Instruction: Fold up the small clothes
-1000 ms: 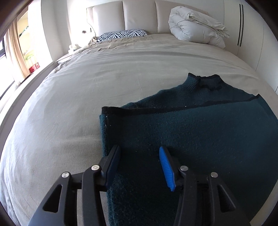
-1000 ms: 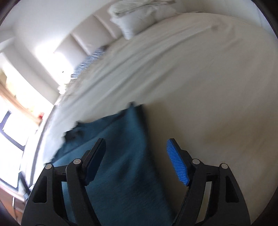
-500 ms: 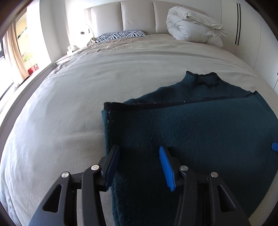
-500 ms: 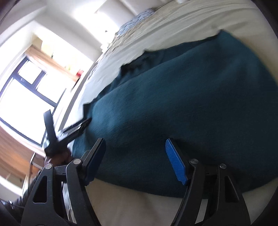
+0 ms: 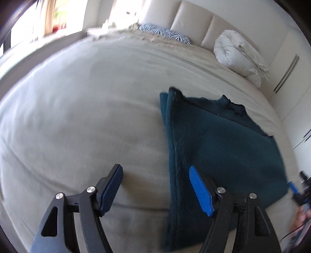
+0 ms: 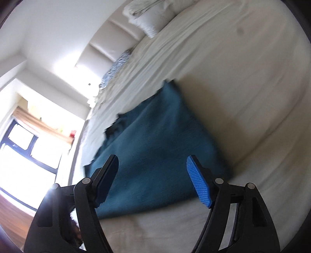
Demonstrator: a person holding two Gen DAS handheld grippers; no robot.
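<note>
Folded teal sweater on the bed, both claws open above it

We see the dark teal sweater (image 5: 219, 144) lying folded flat on the beige bed (image 5: 81, 116). Our left claw (image 5: 155, 186), whose jaws have just been opening, hangs empty over the sweater's left edge. Our right claw (image 6: 153, 179) gapes wide over the near part of the sweater (image 6: 155, 140), nothing gripped. A rolled white duvet (image 5: 239, 58) rests far off by the headboard (image 5: 194, 21).

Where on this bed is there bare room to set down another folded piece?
Bare sheet spreads wide to the left of the sweater, up to the zebra pillow. There is more between the sweater and the rolled duvet. In the right wrist view, the sheet right of the sweater is bare too. It is crowded only along the headboard.
</note>
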